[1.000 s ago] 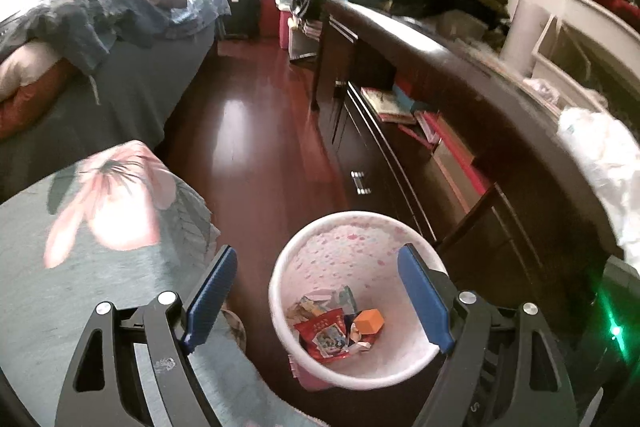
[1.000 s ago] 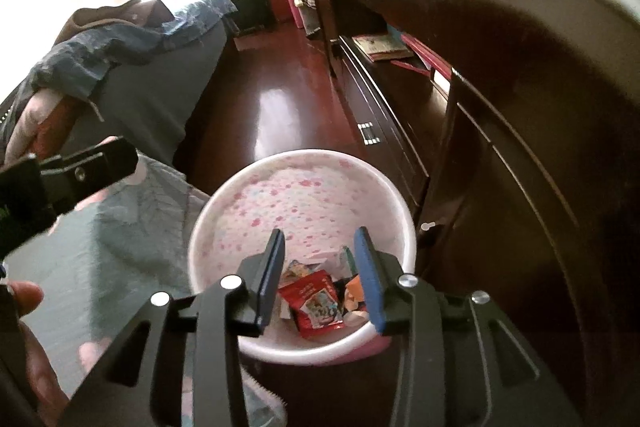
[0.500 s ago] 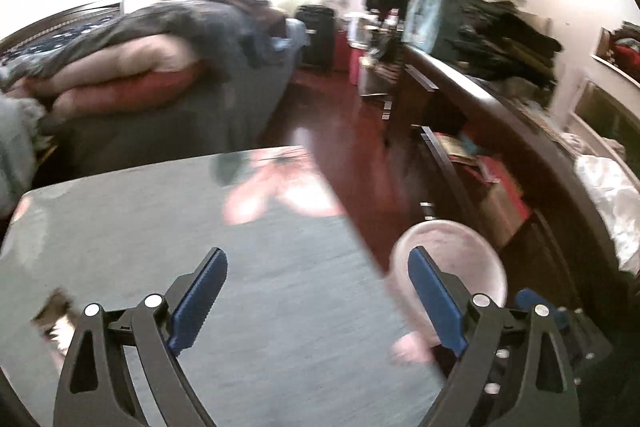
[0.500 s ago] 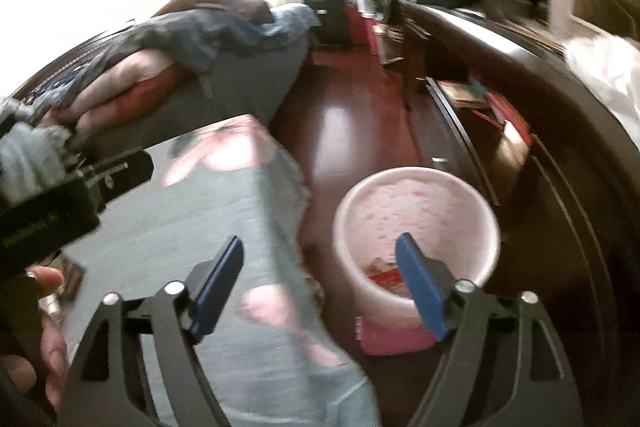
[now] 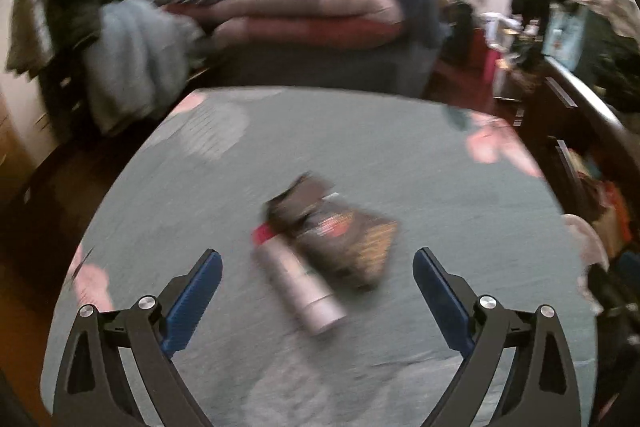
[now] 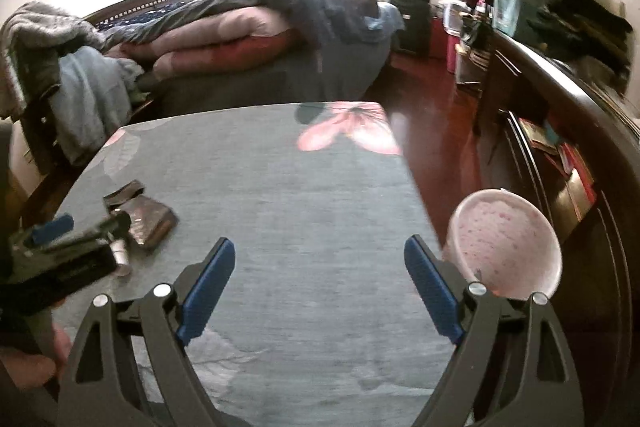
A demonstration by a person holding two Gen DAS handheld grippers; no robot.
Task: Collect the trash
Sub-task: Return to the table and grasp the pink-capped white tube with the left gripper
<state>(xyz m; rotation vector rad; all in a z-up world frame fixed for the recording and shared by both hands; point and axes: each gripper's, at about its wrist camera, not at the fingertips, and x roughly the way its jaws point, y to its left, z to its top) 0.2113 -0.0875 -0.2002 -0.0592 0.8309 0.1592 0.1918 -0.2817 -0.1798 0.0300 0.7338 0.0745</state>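
While both tools' jaws are opening on nothing, a blurred brown wrapper (image 5: 340, 227), perhaps crumpled, touches a silver tube (image 5: 300, 291).

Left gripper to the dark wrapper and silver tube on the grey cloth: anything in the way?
Nothing visible. The left gripper, jaws opening and empty, looks straight at the dark brown snack wrapper and silver tube with red cap, lying together on the grey tablecloth.

A grey cloth with pink flowers (image 6: 348, 131) covers the tabletop (image 6: 304, 195). Behind it stands a bed (image 6: 280, 67) heaped with folded blankets (image 6: 224, 39) — red, pink, dark blue. A dark wooden dresser (image 6: 568, 95) lines the right — clothes piled on top.
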